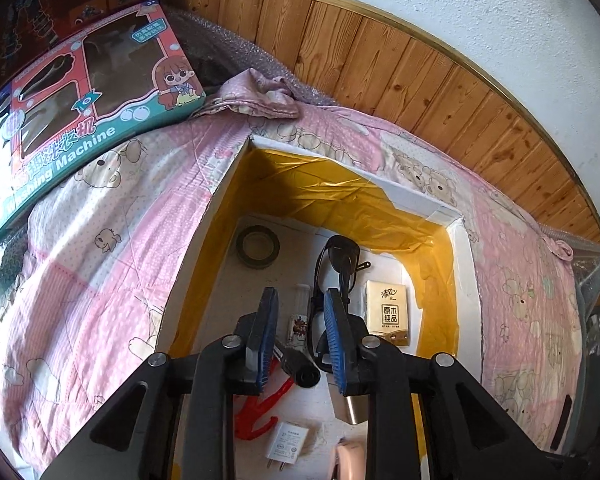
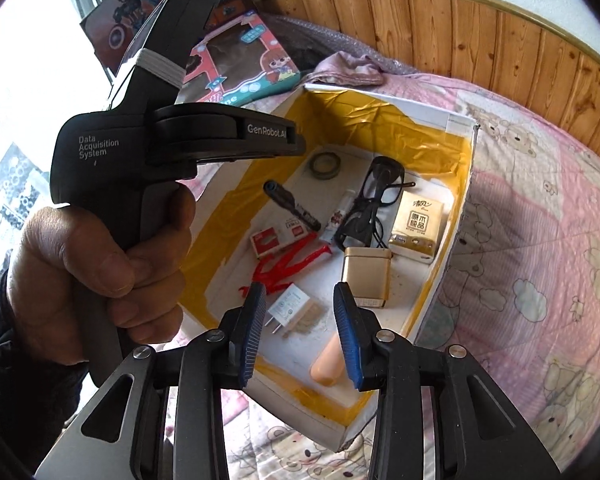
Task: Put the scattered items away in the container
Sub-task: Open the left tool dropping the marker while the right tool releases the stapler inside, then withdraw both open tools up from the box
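Observation:
A white box lined with yellow tape (image 1: 467, 268) (image 2: 458, 121) lies on a pink quilt. Inside it are a tape roll (image 1: 258, 246) (image 2: 326, 164), black glasses (image 1: 340, 268) (image 2: 374, 200), a tissue pack (image 1: 388, 312) (image 2: 416, 228), a black marker (image 1: 300, 365) (image 2: 290, 204), a gold tin (image 1: 351, 406) (image 2: 366, 276), a red plastic piece (image 1: 260, 408) (image 2: 288, 264), a white charger (image 1: 287, 445) (image 2: 290, 308) and a peach object (image 2: 330, 364). My left gripper (image 1: 301, 292) hangs open over the box, holding nothing. Over the near end, my right gripper (image 2: 300, 286) is open and holds nothing.
A toy washing-machine carton (image 1: 84, 92) (image 2: 240, 68) leans at the back left on the quilt (image 1: 100, 264). A wood-panelled wall (image 1: 420, 80) runs behind. In the right wrist view a hand (image 2: 100, 264) grips the left gripper's handle (image 2: 160, 136) left of the box.

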`<state>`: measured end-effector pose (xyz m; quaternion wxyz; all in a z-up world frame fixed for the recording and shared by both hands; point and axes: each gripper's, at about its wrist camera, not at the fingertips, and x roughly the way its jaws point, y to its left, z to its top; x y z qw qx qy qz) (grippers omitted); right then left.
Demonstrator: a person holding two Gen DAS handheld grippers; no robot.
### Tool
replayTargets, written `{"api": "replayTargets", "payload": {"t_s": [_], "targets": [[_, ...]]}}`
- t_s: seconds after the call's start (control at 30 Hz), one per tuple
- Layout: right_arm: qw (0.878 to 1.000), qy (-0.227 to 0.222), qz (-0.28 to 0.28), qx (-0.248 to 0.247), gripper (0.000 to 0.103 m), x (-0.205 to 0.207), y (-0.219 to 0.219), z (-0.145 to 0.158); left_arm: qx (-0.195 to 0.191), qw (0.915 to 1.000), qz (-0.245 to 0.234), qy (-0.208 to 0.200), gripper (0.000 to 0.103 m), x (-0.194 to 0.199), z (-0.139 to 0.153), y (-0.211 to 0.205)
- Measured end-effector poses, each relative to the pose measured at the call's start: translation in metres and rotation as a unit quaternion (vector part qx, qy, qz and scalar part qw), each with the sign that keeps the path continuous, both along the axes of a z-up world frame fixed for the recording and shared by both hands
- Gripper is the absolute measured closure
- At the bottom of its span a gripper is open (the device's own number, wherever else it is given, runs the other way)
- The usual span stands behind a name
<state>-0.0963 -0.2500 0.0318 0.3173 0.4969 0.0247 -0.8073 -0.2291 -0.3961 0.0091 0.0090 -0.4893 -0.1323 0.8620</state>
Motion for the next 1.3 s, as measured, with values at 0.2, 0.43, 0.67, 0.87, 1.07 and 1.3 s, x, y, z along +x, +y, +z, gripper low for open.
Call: {"api": "replayTargets", "payload": {"t_s": [0.2, 0.43, 0.67, 0.87, 1.07, 1.3], "targets": [[1.0, -0.001, 0.01, -0.013, 0.066, 0.009, 0.006, 0.008, -0.027, 0.9995, 0.003, 0.014, 0.078, 0.023, 0.013, -0.001], [1.0, 0.006, 0.024, 0.0, 0.065, 0.024, 0.012, 0.014, -0.081, 0.9963, 0.004, 0.026, 0.077, 0.06, 0.029, 0.007], [0.996, 0.04, 0.058, 0.049, 0.058, 0.05, 0.015, 0.016, -0.128, 0.9914, 0.0, 0.025, 0.069, 0.106, 0.043, 0.027], [0.989, 0.061, 0.071, 0.112, 0.055, 0.069, 0.016, 0.008, -0.108, 0.9938, -0.008, 0.025, 0.068, 0.142, 0.056, 0.041], [0.987, 0.049, 0.089, 0.121, 0.054, 0.08, 0.016, 0.005, -0.103, 0.9942, -0.011, 0.03, 0.066, 0.165, 0.065, 0.05], [0.987, 0.036, 0.09, 0.125, 0.054, 0.079, 0.013, 0.005, -0.092, 0.995, -0.012, 0.037, 0.065, 0.18, 0.076, 0.051]]}}
